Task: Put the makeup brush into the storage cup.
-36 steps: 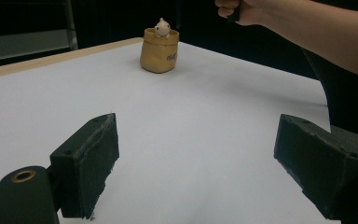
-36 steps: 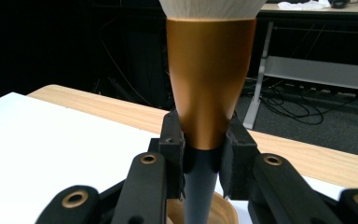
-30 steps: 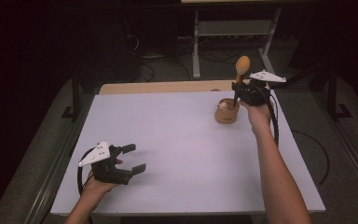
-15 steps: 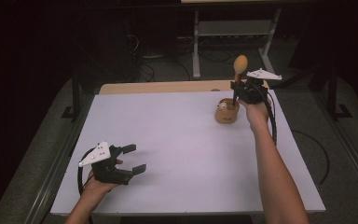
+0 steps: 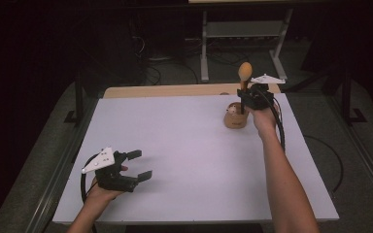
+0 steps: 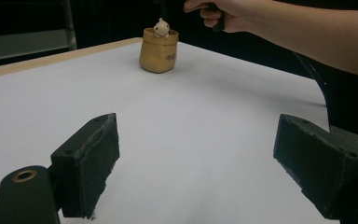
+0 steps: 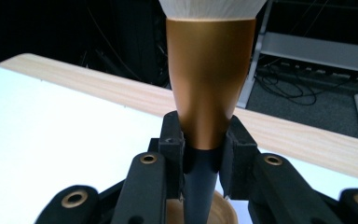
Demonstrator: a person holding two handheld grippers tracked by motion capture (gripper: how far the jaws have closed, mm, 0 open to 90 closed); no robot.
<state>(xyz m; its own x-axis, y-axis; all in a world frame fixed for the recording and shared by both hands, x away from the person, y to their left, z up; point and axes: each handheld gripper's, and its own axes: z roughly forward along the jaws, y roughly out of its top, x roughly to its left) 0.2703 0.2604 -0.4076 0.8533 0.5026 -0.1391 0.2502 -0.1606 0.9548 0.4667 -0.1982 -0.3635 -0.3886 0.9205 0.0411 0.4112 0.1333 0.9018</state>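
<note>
Near the worktop's [image 5: 184,145] far right corner, the right gripper [image 5: 246,97] clamps a makeup brush's [image 7: 209,88] slim black stem under its glossy copper cone, above a small tan pot [image 5: 234,118]. Left gripper [image 5: 135,165] rests near-left, matte jaws spread wide.

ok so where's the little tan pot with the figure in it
In the high view the tan pot stands at the far right of the white table, just left of the right tool, which grips a brush upright above it.
</note>
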